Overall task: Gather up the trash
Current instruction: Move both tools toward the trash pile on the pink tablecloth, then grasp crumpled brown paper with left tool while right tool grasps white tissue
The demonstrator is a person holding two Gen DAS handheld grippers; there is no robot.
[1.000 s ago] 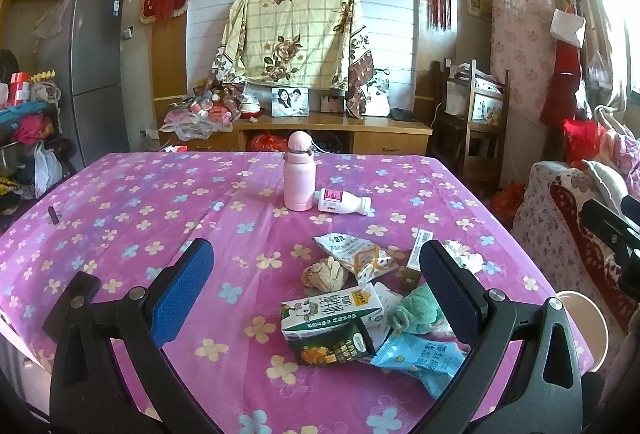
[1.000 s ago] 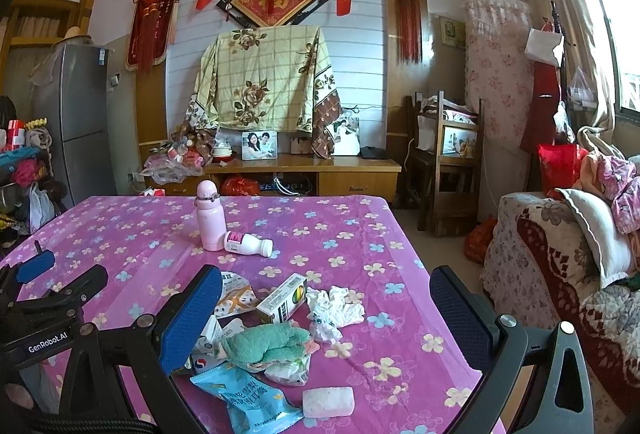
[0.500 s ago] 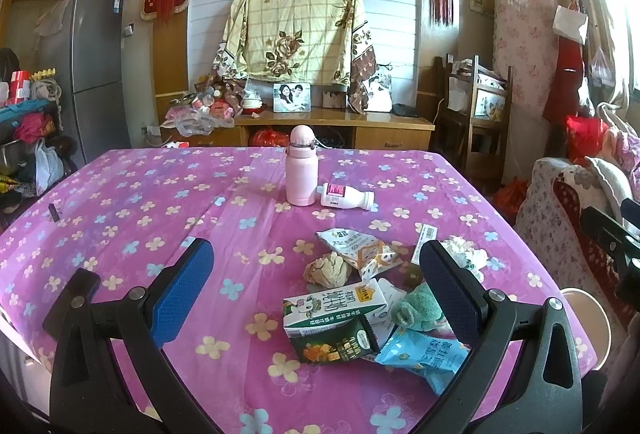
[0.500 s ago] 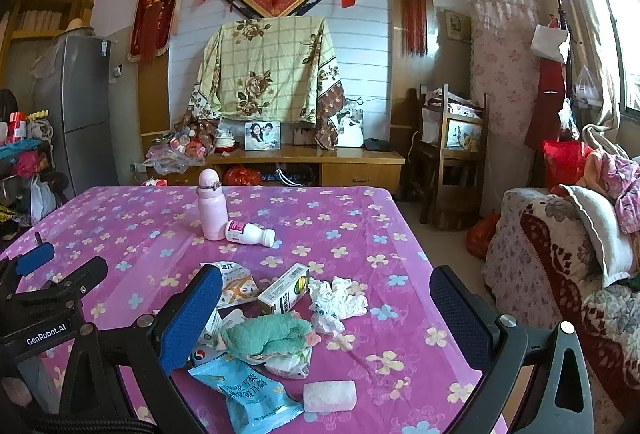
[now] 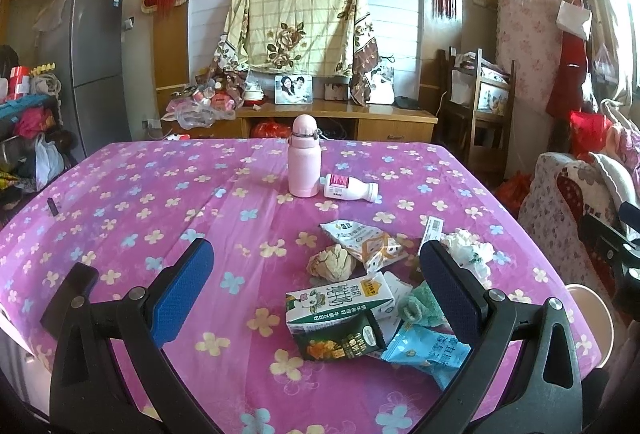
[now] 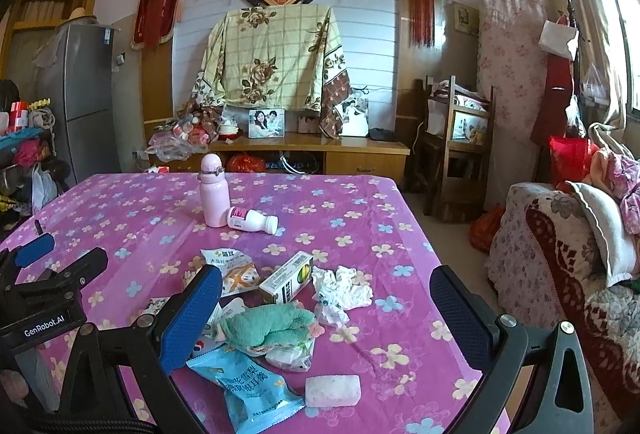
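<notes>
The trash sits in a loose heap near the front right corner of the desk [image 5: 120, 194], on its pink flowered cloth. In the heap lie a green-and-white milk carton [image 5: 340, 300] resting on a dark green carton [image 5: 340, 340], a blue snack bag [image 6: 244, 386], a crumpled green cloth [image 6: 268, 326], a small yellow-and-white box [image 6: 286, 278], a wad of white tissue [image 6: 340, 292], a brownish paper ball [image 5: 332, 263] and a white snack wrapper [image 5: 360, 238]. A pale block [image 6: 333, 391] lies just beside the blue bag.

Further back, well apart from the heap, a pink flask [image 5: 305, 162] stands upright with a small white bottle [image 5: 350, 187] lying on its side, touching or nearly touching it.

The left gripper [image 5: 316, 286] hangs over the heap with its jaws wide and nothing between them. The right gripper [image 6: 326, 314] is likewise wide and empty, above the green cloth and tissue.

To my eye nothing has been picked up yet. The items overlap, so a closing pinch could catch two things or nudge the slick blue bag off the near edge. The light tissue might slip out of the jaws. Reaching for the fallen bottle risks toppling the flask. A round pale bin [image 5: 596, 318] shows at the desk's right side, partly hidden.
</notes>
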